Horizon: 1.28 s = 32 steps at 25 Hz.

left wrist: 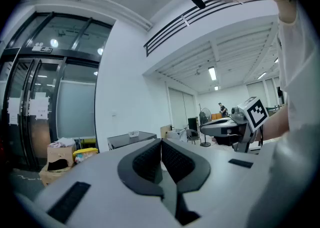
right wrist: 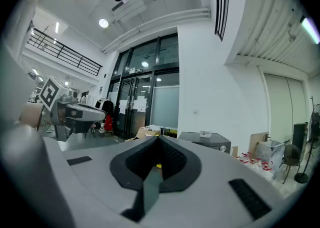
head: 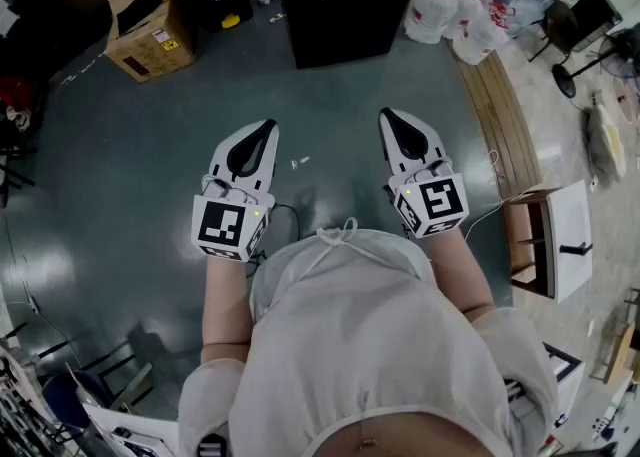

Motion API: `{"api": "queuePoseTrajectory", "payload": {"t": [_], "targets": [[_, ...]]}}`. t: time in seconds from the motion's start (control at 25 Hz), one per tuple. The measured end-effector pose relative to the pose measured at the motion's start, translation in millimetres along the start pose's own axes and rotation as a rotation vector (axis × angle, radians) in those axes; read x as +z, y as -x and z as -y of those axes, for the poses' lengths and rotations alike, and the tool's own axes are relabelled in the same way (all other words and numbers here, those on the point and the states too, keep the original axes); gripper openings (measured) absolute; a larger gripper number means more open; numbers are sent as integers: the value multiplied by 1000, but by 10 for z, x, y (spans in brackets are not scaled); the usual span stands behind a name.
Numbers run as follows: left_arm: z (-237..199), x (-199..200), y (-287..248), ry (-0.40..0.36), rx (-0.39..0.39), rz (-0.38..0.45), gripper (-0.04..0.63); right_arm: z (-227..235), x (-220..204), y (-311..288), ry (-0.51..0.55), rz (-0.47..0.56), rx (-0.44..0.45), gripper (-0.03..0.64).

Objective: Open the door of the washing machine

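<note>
Underfoot, a dark grey-green floor [head: 120,165] fills most of the head view; the person's pale top takes up the bottom of it, with both forearms reaching forward; the washing machine [head: 345,5] stands on the floor at the top centre, straight ahead of the person and well apart from both grippers; it is a black box set upright, its flat dark front turned toward the person and reading as shut, with a control strip along the top edge; from the gripper views it looks broader than tall, its long side running crosswise to the person, low against the white wall [left wrist: 131,139] [right wrist: 210,142]; a wooden bench [head: 497,115] runs along the right, a cardboard box [head: 150,20] sits left of the machine, and a cluster of white bottles [head: 450,10] sits just right of it; the left gripper [head: 266,127] and the right gripper [head: 388,117] are held side by side over bare floor, both tips pointing at the machine; in its own view the left gripper [left wrist: 161,143] has its ribbed pads pressed together with nothing between them; the right gripper [right wrist: 158,139] is likewise closed at the tips and empty
</note>
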<state>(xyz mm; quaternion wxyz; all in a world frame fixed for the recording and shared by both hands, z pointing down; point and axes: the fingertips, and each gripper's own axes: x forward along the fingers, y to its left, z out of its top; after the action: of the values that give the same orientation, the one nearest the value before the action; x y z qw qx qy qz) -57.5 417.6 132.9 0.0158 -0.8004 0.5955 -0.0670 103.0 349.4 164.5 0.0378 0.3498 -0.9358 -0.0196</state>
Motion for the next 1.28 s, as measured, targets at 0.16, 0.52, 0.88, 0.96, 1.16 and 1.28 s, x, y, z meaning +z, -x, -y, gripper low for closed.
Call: {"api": "queuePoseTrajectory", "payload": {"t": [0.16,0.52,0.88,0.96,1.16,1.28], "targets": [[-76,-11,-21,4,9,-2,21,-2,-14,-76,-10,-2,1,2],[-179,-63,-127,22,-2,-2,21,-25,-56,-267,-13,-18,20,2],[-357,-154,-280,69,-1,-21,21,216,-43,-535,-53,-12,-51,423],[-410,-197,-361,79,2,-25,21,353,-60,-602,-56,-11,-82,431],[-573,-319,-627,65,33,-42,21,619,-226,-930,-71,-36,-70,430],[-776,-376,-882,60,66,-52,21,773,-346,-1314,-87,-50,-36,430]]}}
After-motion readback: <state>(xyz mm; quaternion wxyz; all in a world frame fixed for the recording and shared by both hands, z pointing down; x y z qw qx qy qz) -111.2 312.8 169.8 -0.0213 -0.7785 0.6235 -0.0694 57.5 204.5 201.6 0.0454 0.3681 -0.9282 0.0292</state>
